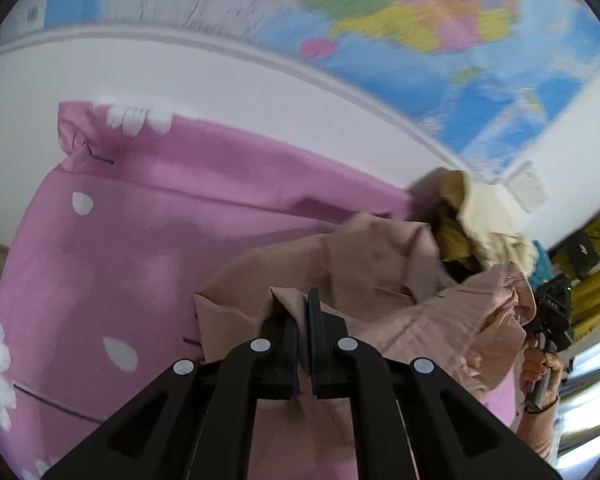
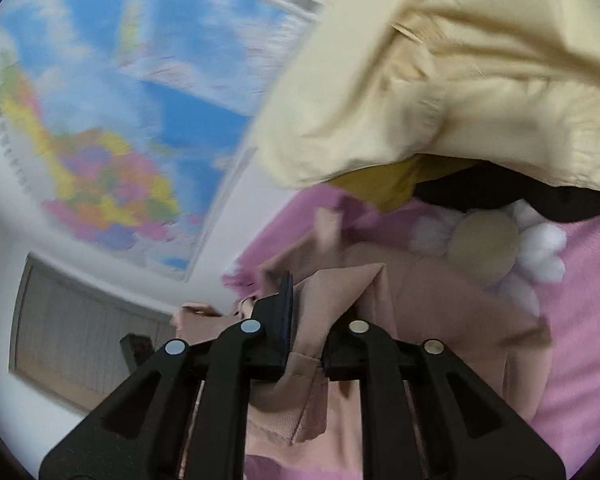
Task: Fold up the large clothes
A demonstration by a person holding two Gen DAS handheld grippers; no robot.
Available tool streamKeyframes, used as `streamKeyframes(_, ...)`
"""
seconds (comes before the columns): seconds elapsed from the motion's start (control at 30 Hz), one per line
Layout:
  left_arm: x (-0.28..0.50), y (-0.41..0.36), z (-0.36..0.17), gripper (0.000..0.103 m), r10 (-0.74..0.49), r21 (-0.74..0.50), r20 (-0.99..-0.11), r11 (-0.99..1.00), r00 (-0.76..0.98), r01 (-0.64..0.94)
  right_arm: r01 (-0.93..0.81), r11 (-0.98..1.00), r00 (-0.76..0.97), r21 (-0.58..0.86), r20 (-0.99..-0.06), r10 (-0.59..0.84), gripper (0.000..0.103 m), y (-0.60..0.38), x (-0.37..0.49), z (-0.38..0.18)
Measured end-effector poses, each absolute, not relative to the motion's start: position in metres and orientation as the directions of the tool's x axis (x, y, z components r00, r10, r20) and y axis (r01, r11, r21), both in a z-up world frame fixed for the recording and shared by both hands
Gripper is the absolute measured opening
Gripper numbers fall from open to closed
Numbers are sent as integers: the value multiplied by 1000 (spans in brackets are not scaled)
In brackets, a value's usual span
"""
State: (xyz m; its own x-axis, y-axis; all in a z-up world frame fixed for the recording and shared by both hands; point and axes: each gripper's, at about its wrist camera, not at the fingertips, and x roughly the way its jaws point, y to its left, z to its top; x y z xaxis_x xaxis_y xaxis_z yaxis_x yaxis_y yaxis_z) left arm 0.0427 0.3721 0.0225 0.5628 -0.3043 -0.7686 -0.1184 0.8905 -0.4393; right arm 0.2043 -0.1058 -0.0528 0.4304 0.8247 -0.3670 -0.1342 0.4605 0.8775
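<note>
Behind, a blurred wall map (image 1: 440, 28), lettering unreadable; both the left gripper (image 1: 303, 320) and right gripper (image 2: 306, 320) pinch the beige garment (image 1: 400, 280).

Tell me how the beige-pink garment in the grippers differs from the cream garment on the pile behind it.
The beige-pink garment is a dusty pink-tan; the cream garment is pale yellow. The beige-pink garment is caught between the jaws of the left gripper and the right gripper; no gripper touches the cream garment. The beige-pink garment spreads over the pink bedcover; the cream garment sits heaped on other clothes. Both are rumpled and unfolded.
</note>
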Motion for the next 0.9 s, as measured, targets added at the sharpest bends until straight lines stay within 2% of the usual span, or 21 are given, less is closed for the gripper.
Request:
streamKeyframes(0.1, 65, 379, -1, 3, -287, -424, -801, 891, 525, -160, -86, 491, 432, 867, -412, 802, 23, -99, 225, -70)
streamKeyframes(0.13, 71, 381, -8, 3, -287, -423, -808, 890, 515, -168, -80, 511, 435, 856, -431, 791, 29, -98, 229, -72)
streamKeyframes(0.17, 74, 382, -13, 4, -275, -411, -818, 894, 506, -178, -70, 543, 448, 837, -460, 767, 42, -96, 233, -73)
streamKeyframes(0.23, 76, 384, -16, 4, -253, -394, -825, 898, 506, -194, -90, 582, 481, 808, -477, 736, 56, -96, 230, -68)
streamKeyframes(0.3, 69, 381, -10, 10, -245, -378, -814, 912, 527, -161, -139, 623, 508, 770, -485, 712, 60, -95, 221, -55)
streamKeyframes(0.33, 62, 377, -2, 25, -224, -351, -802, 927, 554, -132, -184, 663, 526, 725, -498, 690, 62, -92, 210, -44)
streamKeyframes(0.37, 54, 372, 6, 50, -203, -316, -786, 943, 583, -99, -238, 704, 543, 669, -510, 667, 67, -87, 198, -32)
streamKeyframes(0.43, 35, 357, 23, 70, -167, -234, -746, 972, 644, -19, -342, 746, 560, 572, -513, 650, 72, -73, 175, -16)
streamKeyframes(0.53, 20, 333, 32, 72, -191, -169, -724, 981, 663, 98, -497, 765, 493, 409, -593, 637, 77, -26, 153, -12)
streamKeyframes(0.63, 30, 311, 20, 75, -171, -104, -767, 984, 619, 142, -588, 762, 447, 272, -676, 586, 78, 22, 148, -25)
streamKeyframes(0.7, 43, 303, 5, 73, -155, -98, -804, 987, 574, 129, -620, 753, 419, 221, -719, 555, 78, 50, 150, -40)
streamKeyframes(0.77, 57, 300, -12, 53, -120, -79, -840, 992, 529, 101, -625, 765, 436, 156, -743, 508, 78, 69, 155, -49)
streamKeyframes(0.8, 65, 298, -20, 49, -79, -42, -854, 996, 514, 82, -629, 764, 433, 145, -750, 499, 73, 75, 158, -52)
streamKeyframes(0.83, 69, 296, -24, 39, -63, -30, -859, 997, 508, 73, -633, 763, 430, 133, -759, 489, 58, 81, 161, -57)
streamKeyframes(0.87, 73, 298, -27, 29, -59, -31, -863, 997, 501, 64, -626, 773, 445, 102, -767, 462, 36, 84, 164, -60)
streamKeyframes(0.9, 77, 300, -29, 24, -64, -43, -867, 998, 495, 54, -620, 781, 457, 79, -773, 441, 22, 86, 169, -62)
